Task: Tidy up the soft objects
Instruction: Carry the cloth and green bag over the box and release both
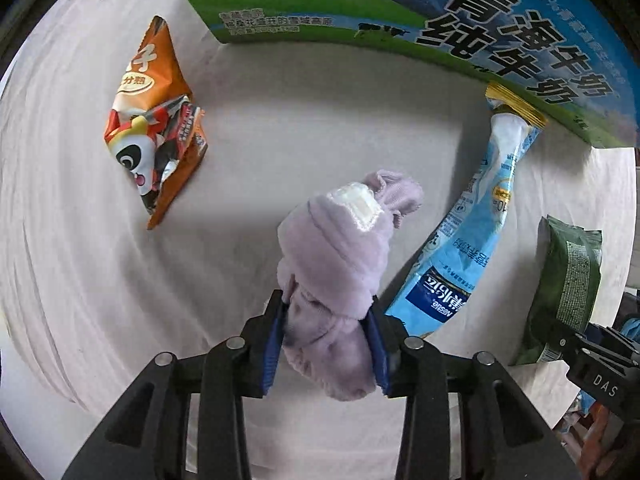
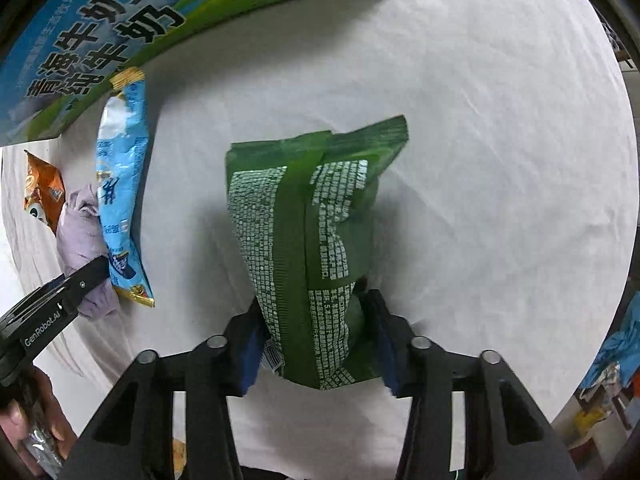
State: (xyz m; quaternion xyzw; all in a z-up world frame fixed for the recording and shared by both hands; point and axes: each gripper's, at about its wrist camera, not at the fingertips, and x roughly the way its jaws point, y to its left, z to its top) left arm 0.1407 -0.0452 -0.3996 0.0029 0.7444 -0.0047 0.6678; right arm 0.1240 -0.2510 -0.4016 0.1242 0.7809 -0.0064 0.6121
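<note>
My left gripper (image 1: 326, 338) is shut on a lilac fleece bundle (image 1: 340, 248) with a white patch, holding it over the white cloth; the bundle also shows in the right wrist view (image 2: 80, 236). My right gripper (image 2: 316, 336) is shut on a green snack bag (image 2: 304, 224) with white print, its far end towards the cloth; the bag also shows at the right of the left wrist view (image 1: 568, 280). A light blue Nestle pouch (image 1: 476, 232) lies just right of the bundle. An orange panda snack bag (image 1: 154, 120) lies at the far left.
A big blue and green milk carton box (image 1: 400, 4) stands along the back of the white tablecloth (image 1: 280, 120), and shows in the right wrist view (image 2: 132, 16) at upper left. The table edge curves at the right (image 2: 616, 200), with clutter beyond.
</note>
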